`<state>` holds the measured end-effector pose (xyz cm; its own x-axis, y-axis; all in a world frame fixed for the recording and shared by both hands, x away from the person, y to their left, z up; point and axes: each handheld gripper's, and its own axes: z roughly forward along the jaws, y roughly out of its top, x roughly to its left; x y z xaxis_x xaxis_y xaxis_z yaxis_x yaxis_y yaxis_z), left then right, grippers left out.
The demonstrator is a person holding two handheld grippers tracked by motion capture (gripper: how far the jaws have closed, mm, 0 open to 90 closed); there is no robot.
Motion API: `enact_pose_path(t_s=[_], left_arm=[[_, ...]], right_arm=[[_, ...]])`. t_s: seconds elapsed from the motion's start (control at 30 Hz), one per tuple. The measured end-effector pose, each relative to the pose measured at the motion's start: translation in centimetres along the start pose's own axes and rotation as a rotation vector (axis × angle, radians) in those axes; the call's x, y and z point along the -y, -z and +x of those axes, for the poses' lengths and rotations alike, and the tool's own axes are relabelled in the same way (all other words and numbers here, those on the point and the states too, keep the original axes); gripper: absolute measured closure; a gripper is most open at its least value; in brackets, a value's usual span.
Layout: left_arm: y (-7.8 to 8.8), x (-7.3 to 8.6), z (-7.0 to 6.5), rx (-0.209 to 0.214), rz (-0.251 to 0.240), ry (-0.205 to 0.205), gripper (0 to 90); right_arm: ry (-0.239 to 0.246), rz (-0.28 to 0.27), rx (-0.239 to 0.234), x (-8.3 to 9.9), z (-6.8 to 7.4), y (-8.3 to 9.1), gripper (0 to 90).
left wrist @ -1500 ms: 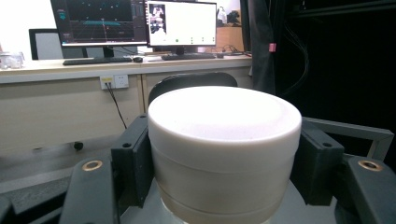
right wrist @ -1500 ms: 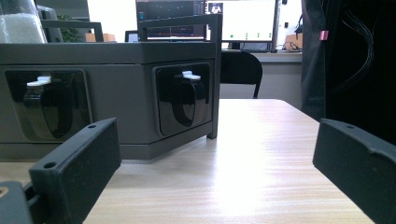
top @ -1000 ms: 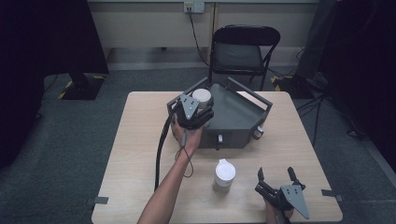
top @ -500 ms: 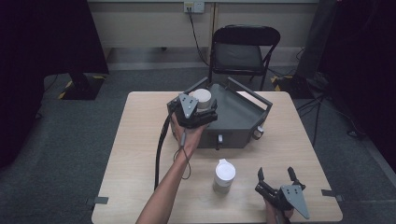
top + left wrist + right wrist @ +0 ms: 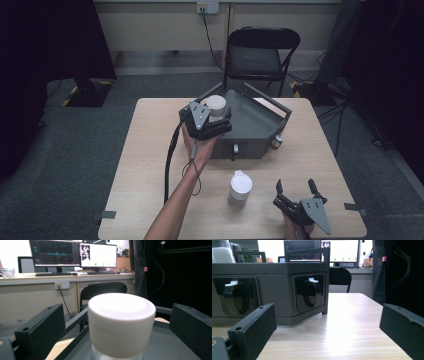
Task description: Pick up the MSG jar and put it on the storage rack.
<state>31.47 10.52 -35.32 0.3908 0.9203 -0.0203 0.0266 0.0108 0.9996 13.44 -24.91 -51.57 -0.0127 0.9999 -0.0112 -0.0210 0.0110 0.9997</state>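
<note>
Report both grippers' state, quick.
Left gripper: jaws have just been opening, now open either side of the white-lidded jar in the grey tray, not gripping.
Right gripper: open, holding nothing.

The jar (image 5: 217, 106) is a squat container with a clear body and a wide, white, flat-topped lid (image 5: 121, 307) with rounded edge, screwed on level. It stands upright inside the grey tray (image 5: 260, 131), at the tray's left rear corner, resting on the tray floor. A second jar (image 5: 240, 188) of like build, white-lidded, stands upright on the bare desk (image 5: 145, 165) just in front of the tray, well apart from the first.
</note>
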Motion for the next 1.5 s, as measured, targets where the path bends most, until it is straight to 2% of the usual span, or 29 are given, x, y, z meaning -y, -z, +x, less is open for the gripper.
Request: enact_pose_path(t_s=[0.1,0.23,0.47,0.53,0.93,1.23,1.5], left_arm=[[0.3,0.0,0.2,0.001,-0.009,0.011,0.0],[0.8,-0.2,0.3,0.001,-0.016,0.006,0.0],[2.0,-0.2,0.5,0.027,-0.019,0.020,0.0],[2.4,-0.2,0.2,0.024,-0.018,0.003,0.0],[4.6,0.0,-0.3,0.032,-0.029,-0.026,0.0],[5.8,0.7,0.0,0.025,-0.031,0.000,0.0],[6.4,1.5,0.4,0.028,-0.008,0.004,0.1]], right_arm=[[0.000,0.000,0.000,0.0,0.0,0.0,0.0],[0.000,0.000,0.000,0.0,0.0,0.0,0.0],[0.001,0.000,0.002,0.0,0.0,0.0,0.0],[0.001,-0.001,0.002,0.0,0.0,0.0,0.0],[0.001,-0.001,0.001,0.0,0.0,0.0,0.0],[0.000,-0.001,0.005,0.0,0.1,0.0,0.0],[0.000,-0.001,0.008,0.0,0.1,0.0,0.0]])
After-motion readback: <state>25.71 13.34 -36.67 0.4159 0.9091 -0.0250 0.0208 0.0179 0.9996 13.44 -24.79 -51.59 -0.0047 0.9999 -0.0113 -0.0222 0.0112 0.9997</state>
